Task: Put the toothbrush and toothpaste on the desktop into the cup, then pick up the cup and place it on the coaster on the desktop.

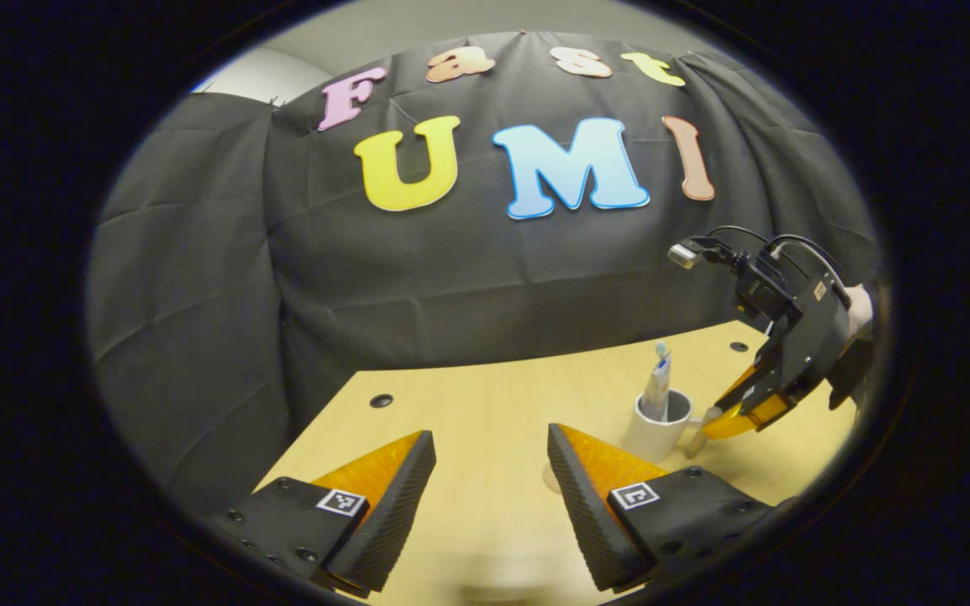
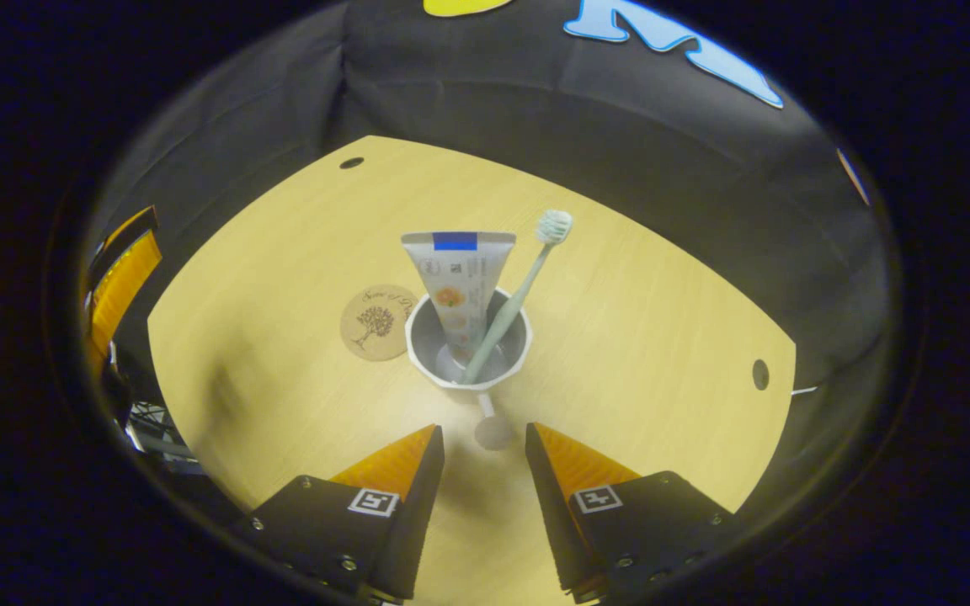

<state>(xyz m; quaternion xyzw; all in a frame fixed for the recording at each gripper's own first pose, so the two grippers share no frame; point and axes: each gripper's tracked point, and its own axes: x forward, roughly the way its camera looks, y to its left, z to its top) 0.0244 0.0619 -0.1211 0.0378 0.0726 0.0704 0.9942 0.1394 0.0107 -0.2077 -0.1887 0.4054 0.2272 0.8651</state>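
we hold the right gripper (image 2: pixel 483 450) open, gripping nothing, facing the handle of the white ceramic cup (image 2: pixel 468 341) mid-desk; we should close squarely there. the left gripper (image 1: pixel 492 480) is open, empty.

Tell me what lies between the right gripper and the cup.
Just the cup's handle, pointing toward the open right gripper over bare desktop, in the right gripper view.

Black gripper bodies are seen low in both views: the left gripper (image 1: pixel 491 471) and right gripper (image 2: pixel 485 467), studded with screws and marked with square tags; cables loop above the right gripper at right in the left gripper view.
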